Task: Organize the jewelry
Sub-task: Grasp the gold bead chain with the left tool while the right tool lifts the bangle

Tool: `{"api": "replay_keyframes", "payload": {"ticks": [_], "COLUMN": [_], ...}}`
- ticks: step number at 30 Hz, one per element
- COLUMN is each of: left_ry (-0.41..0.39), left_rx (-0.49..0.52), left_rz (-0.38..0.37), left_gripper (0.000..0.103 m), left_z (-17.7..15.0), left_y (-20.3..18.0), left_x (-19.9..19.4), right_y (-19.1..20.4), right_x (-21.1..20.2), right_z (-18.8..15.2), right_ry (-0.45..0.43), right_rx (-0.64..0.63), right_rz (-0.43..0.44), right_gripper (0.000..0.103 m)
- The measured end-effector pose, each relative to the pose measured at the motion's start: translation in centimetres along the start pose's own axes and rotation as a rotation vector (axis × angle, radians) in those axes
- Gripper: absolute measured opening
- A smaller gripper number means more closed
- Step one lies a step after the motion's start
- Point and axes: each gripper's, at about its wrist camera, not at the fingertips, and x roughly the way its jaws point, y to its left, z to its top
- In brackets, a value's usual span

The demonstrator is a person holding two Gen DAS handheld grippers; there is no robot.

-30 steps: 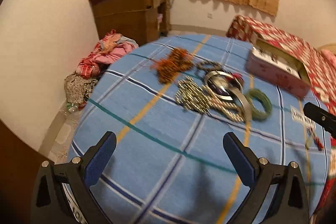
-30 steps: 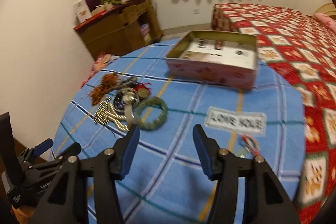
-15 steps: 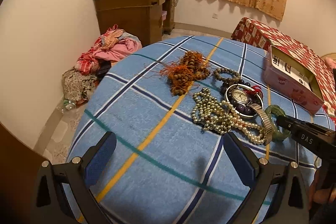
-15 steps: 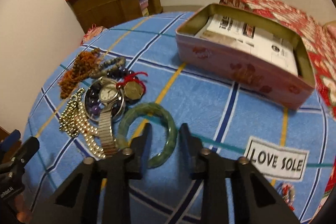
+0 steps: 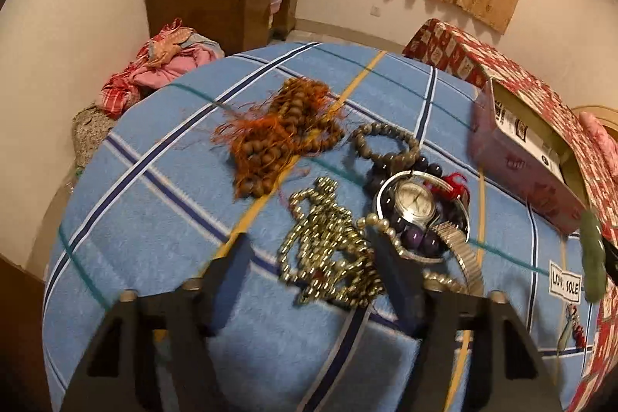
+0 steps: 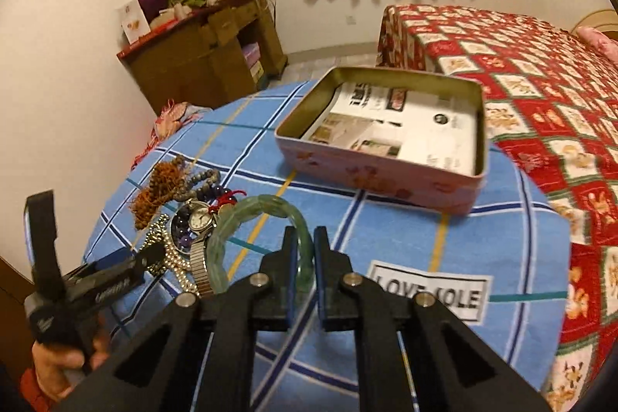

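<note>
While the right claw: (image 6: 305, 250) pinches the green bangle (image 6: 247, 219) by the near side of its ring, the rest of the ring stands lifted ahead of the pads, over the blue checked surface (image 6: 386, 219).
Left claw: (image 5: 309, 253) its jaws are closing, with the gold bead chain (image 5: 328, 250) lying between the two fingers; whether the pads press on it yet cannot be told through the blur.
Left hand: (image 6: 61, 358) seen low at the left of the right wrist view, wrapped round the handle of its claw.
Green bangle, other view: at the far right edge of the left wrist view it shows on edge, in front of the pink tin.
Pink tin: (image 6: 386, 172) open on the far part of the surface, near the red patterned bed (image 6: 540, 83); printed paper lies in its bottom.
Wristwatch: (image 5: 415, 201) lies face up, just right of the gold bead chain, on top of dark purple beads (image 5: 417, 238); its metal strap runs toward the camera.
Pearl strand: (image 5: 382, 226) touching the gold chain and the watch.
Brown bead string: (image 5: 278, 138) with orange tassels, farthest left of the heap.
Grey bead bracelet: (image 5: 386, 141) between the brown beads and the watch.
Red knot charm: (image 5: 454, 182) just beside the watch.
White label: (image 6: 428, 290) sewn on the cloth, right of the right claw.
</note>
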Motion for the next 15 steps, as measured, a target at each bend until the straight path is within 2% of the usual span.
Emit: {"api": "replay_keyframes", "payload": {"ticks": [1,2,3,4,7,12,15], "left_ry": [0.0,-0.005,-0.002,0.002,0.002,-0.151,-0.23], "left_rx": [-0.001,0.011,0.007,-0.007,-0.038,-0.085,-0.065], "left_rz": [0.001,0.023,0.019,-0.023,-0.083,-0.159,-0.181], "left_gripper": [0.044,0.025,0.018,0.014,0.01,0.009,0.009], "left_z": [0.1,0.3,0.4,0.5,0.5,0.8,1.0], "left_y": [0.0,-0.1,0.1,0.5,1.9,4.0,4.1], "left_x": [0.2,0.3,0.4,0.4,-0.1,-5.8,-9.2], "right_y": [0.0,-0.1,-0.2,-0.2,-0.3,-0.8,-1.1], "right_x": [0.1,0.2,0.1,0.5,0.4,-1.0,-2.0], "right_z": [0.0,0.0,0.0,0.0,-0.1,0.0,0.3], "right_ry": [-0.003,-0.005,-0.005,-0.005,-0.003,-0.042,-0.073], "right_rx": [0.006,0.015,0.025,0.028,0.043,0.053,0.07], "right_rz": [0.001,0.007,0.014,0.017,0.035,0.051,0.064], "right_gripper": [0.011,0.011,0.011,0.011,0.011,0.011,0.011]}}
